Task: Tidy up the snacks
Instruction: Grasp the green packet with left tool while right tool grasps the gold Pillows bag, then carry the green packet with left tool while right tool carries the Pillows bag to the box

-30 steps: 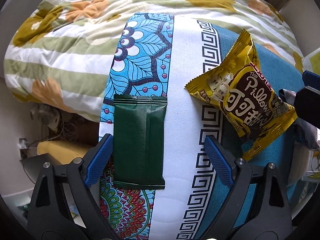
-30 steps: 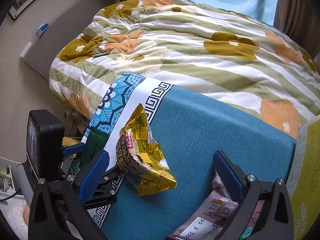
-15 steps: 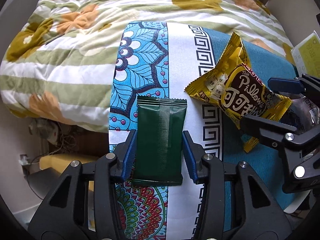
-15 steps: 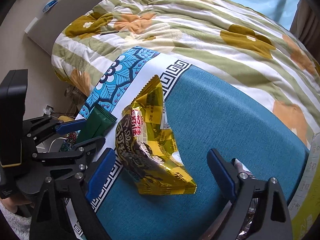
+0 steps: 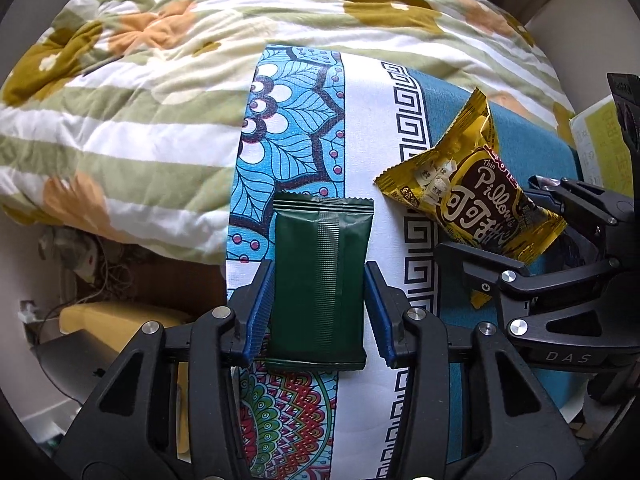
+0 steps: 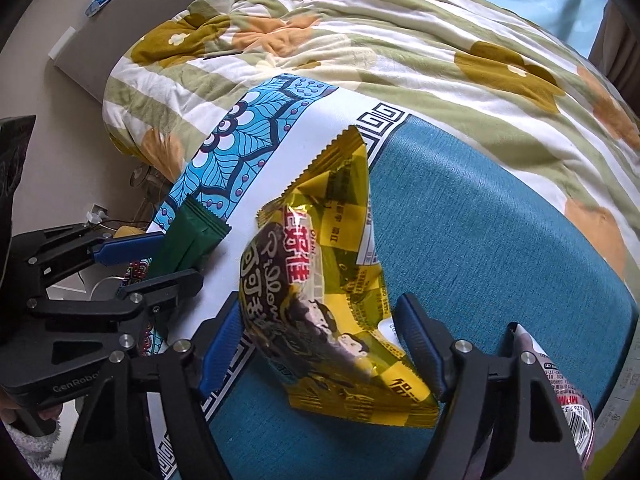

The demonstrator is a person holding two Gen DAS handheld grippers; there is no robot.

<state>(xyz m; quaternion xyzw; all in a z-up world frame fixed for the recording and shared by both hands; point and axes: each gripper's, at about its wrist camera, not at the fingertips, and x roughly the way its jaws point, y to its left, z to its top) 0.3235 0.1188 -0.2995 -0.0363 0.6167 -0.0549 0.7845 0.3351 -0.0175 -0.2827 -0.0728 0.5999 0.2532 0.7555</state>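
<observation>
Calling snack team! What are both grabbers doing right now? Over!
Left hand-held gripper shut on dark green foil snack packet. Right hand-held gripper open, straddling yellow crinkly Pillows snack bag. Nothing blocking.

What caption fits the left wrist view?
Left claw closed on a dark green packet, yellow Pillows bag alongside.

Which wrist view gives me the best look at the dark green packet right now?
The left wrist view: the dark green packet lies flat and whole between the left gripper's blue pads. The right wrist view shows it only edge-on at the left, its lower part hidden behind that gripper.
</observation>
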